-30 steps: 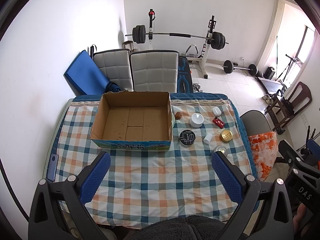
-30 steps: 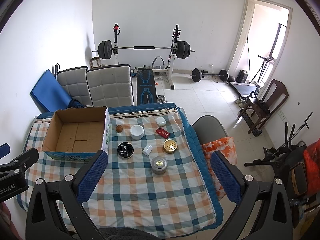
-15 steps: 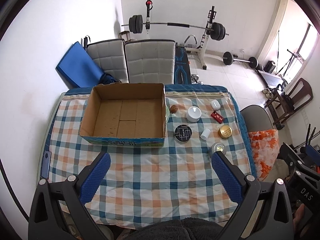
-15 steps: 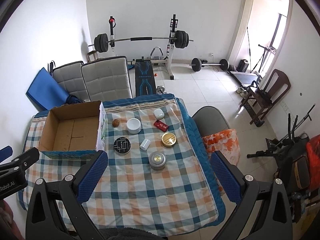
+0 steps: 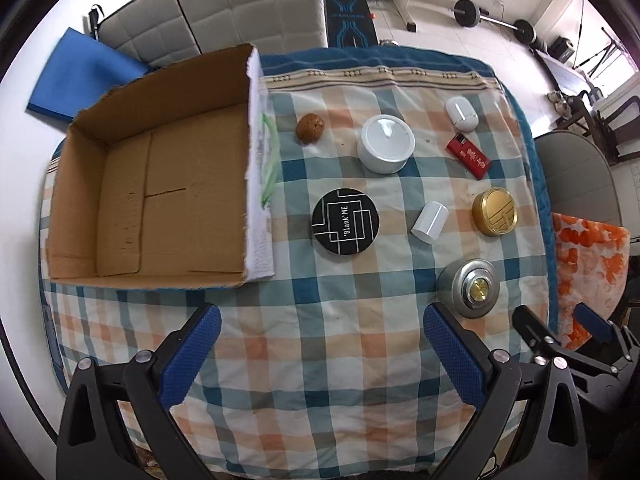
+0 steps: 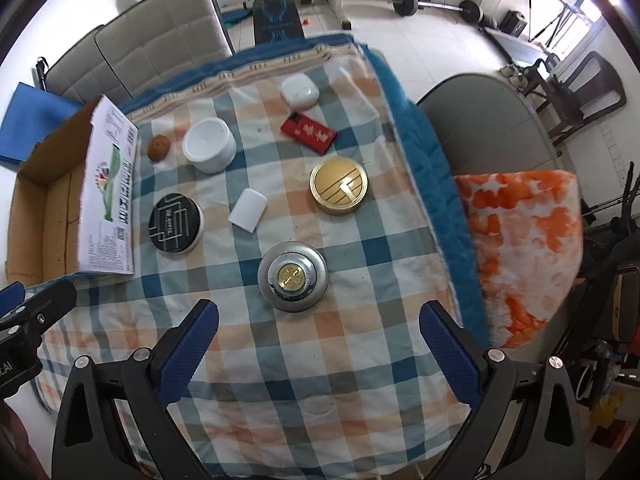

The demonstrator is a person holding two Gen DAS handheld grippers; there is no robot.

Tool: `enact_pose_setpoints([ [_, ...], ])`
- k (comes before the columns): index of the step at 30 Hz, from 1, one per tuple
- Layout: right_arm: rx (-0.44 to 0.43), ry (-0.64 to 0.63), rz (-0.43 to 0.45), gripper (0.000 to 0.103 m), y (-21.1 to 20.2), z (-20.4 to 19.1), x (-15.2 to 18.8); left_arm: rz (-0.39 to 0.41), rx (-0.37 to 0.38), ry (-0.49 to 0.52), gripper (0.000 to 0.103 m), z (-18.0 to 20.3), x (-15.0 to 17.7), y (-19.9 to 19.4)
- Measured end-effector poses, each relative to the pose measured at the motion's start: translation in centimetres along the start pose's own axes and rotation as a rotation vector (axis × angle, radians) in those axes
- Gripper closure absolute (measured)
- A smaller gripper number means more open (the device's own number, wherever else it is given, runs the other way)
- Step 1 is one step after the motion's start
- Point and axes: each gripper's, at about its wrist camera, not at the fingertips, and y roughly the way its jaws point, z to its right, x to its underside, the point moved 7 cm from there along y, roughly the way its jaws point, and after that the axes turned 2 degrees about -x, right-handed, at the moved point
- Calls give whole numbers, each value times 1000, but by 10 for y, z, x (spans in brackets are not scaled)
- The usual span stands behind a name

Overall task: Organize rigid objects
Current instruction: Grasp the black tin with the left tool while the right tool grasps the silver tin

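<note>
Checked tablecloth [image 5: 304, 344], black tin [image 5: 345, 222] reading "Blank ME"

Round black tin lid [image 5: 345, 221], at 3 o'clock of the open cardboard box [image 5: 152, 184]: "'Blank'ME" in white.
Flat red packet [image 5: 468, 157], at 2 o'clock: gold characters, unreadable.
Box's white side panel [image 6: 110, 196]: print too small to read.

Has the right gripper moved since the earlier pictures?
Yes. The right gripper has come forward and down toward the round silver tin, which now looks much nearer on the checked tablecloth.
</note>
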Motion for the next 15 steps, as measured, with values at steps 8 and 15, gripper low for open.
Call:
enact_pose_setpoints([
  [8,-68,60,-137,8,89,4,-11,-101,-63,86,0,23,-47,73],
  [15,-101,87,-190,9,123,-2,-8,-164,-123,156,0,30,-62,110],
])
